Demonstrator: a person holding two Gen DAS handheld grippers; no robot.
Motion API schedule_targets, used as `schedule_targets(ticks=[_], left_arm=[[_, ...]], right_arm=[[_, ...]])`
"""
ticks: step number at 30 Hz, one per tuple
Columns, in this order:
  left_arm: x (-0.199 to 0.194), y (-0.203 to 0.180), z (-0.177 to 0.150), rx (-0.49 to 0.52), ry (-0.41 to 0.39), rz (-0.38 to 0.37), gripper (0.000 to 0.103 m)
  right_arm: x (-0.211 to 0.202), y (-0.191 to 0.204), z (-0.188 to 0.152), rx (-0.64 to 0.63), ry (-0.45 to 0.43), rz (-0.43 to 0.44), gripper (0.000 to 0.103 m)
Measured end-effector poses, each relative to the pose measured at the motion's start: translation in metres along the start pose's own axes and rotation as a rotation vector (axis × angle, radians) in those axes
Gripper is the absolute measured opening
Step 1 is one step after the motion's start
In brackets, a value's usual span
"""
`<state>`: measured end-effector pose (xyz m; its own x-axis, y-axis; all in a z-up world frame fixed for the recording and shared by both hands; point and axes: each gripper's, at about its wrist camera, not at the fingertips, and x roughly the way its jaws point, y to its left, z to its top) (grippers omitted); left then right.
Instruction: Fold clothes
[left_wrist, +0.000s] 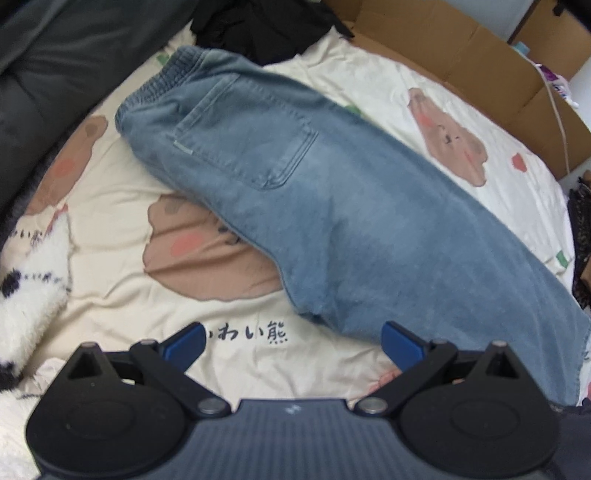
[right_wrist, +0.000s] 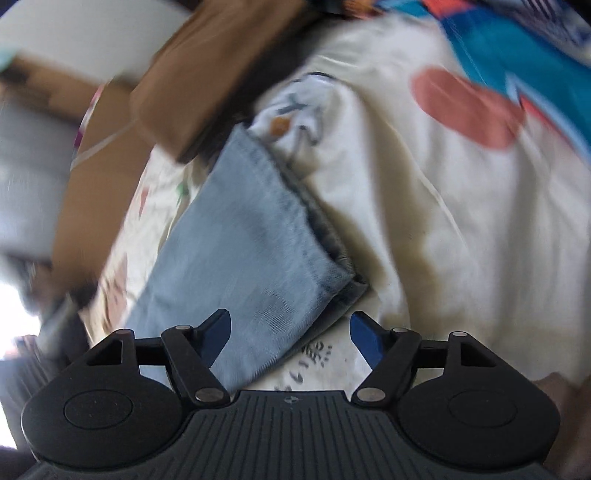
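Note:
Light blue jeans (left_wrist: 295, 177) lie folded lengthwise on a cream bedsheet (left_wrist: 129, 280) printed with bears, the elastic waistband at the upper left and the legs running to the lower right. My left gripper (left_wrist: 293, 341) hangs open above the sheet, its right blue finger (left_wrist: 400, 345) at the edge of the denim, nothing between the pads. In the blurred right wrist view the jeans' leg hem (right_wrist: 258, 243) lies in front of my right gripper (right_wrist: 290, 338). Its jaws stand open, with the corner of the hem between the blue fingers (right_wrist: 364, 338), which do not press it.
Black clothes (left_wrist: 266, 26) are heaped at the head of the bed beside a dark grey cushion (left_wrist: 55, 74). Flattened cardboard (left_wrist: 461, 62) lines the far side. A white fluffy item (left_wrist: 29, 280) with dark spots lies at the left. A bright blue printed fabric (right_wrist: 517, 55) lies beyond the hem.

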<state>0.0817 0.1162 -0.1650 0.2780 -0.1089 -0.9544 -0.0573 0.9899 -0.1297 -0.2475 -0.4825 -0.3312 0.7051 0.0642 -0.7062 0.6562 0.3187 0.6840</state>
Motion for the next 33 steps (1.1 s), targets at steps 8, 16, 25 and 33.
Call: schedule_targets(ticks=[8, 16, 25, 33], left_arm=[[0.004, -0.010, -0.004, 0.027, 0.007, 0.026, 0.102], [0.008, -0.018, -0.002, 0.011, 0.004, 0.036, 0.102], [0.012, -0.020, -0.008, 0.005, 0.020, 0.031, 0.102], [0.015, -0.018, -0.006, -0.021, 0.025, 0.057, 0.102]], right_arm=[[0.023, -0.031, -0.001, 0.179, -0.037, 0.093, 0.074], [0.012, -0.038, 0.008, 0.190, -0.070, 0.179, 0.046], [0.028, -0.038, 0.009, 0.167, -0.011, 0.204, 0.046], [0.038, -0.031, 0.011, 0.206, -0.015, 0.184, 0.014]])
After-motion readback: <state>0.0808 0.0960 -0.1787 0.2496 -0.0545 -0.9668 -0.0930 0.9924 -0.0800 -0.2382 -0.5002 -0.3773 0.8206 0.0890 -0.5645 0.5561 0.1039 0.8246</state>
